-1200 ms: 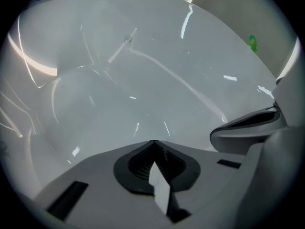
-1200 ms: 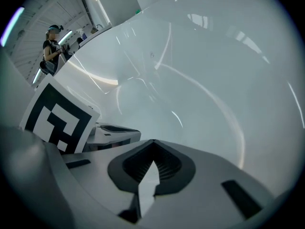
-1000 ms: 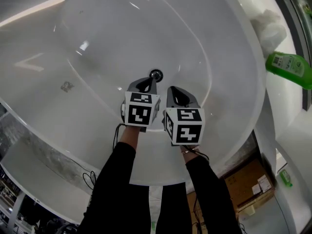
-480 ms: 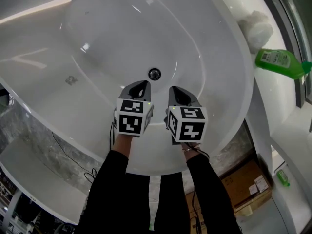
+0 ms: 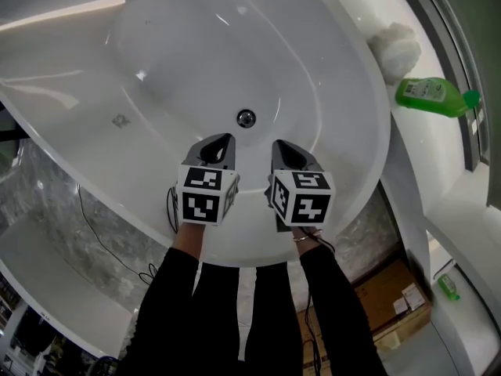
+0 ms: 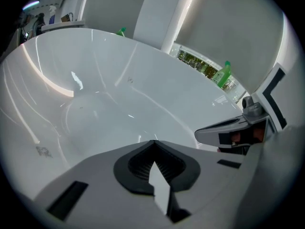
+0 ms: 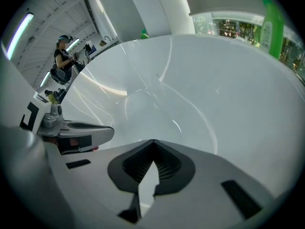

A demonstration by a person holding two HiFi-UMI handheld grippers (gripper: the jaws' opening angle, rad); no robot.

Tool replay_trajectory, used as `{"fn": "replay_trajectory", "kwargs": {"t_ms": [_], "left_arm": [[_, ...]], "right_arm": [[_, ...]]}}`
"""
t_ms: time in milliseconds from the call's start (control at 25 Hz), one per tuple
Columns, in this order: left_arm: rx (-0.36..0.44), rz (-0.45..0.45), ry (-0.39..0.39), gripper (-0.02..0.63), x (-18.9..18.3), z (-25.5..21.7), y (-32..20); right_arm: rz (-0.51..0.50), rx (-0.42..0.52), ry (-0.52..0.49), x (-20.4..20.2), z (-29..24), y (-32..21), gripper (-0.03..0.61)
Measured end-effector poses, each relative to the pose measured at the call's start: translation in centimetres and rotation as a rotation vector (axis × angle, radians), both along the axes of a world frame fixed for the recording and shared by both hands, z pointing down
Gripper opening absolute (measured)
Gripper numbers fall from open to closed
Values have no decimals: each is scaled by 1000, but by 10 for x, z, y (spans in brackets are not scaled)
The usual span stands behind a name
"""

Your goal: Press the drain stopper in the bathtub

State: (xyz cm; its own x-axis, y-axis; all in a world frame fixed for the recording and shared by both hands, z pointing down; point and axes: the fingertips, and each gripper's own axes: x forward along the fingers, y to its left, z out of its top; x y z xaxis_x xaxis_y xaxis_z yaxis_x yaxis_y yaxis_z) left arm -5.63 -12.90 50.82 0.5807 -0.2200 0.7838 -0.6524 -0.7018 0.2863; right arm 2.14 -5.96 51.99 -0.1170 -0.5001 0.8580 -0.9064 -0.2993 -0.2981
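The round metal drain stopper (image 5: 246, 117) sits on the floor of the white bathtub (image 5: 156, 61) in the head view. My left gripper (image 5: 217, 149) hovers just short of it, slightly to its left, with the jaws shut and empty. My right gripper (image 5: 286, 153) hangs beside it on the right, also shut on nothing. In the left gripper view my left gripper (image 6: 153, 144) points at the bare tub wall, and the stopper is hidden below it. The right gripper view shows my right gripper (image 7: 153, 144) over the curved tub (image 7: 200, 94), with no stopper in sight.
A green bottle (image 5: 429, 96) lies on the ledge at the right, next to a white bundle (image 5: 397, 47). Cardboard boxes (image 5: 399, 304) stand on the floor below the tub's rim. A cable (image 5: 94, 218) trails at the left. A person (image 7: 63, 56) stands far off.
Both grippers have drawn back from the drain toward the tub's near rim. The left one, which was right at the stopper, now stands clear of it.
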Motion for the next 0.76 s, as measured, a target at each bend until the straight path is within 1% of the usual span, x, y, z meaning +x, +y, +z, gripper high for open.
{"fn": "replay_trajectory", "kwargs": {"t_ms": [240,480,760], "left_arm": [[5,-8,0,6,-13,-27,10],[28,-27,13,6,-25,-52,15],[32,-37,21,6,-37,-82,27]], "right_arm": [[-21,24,2,-2,-23,4,2],[-46,56,2,-8,-45,9,2],[-65,67,-8,-17,-71,20,2]]}}
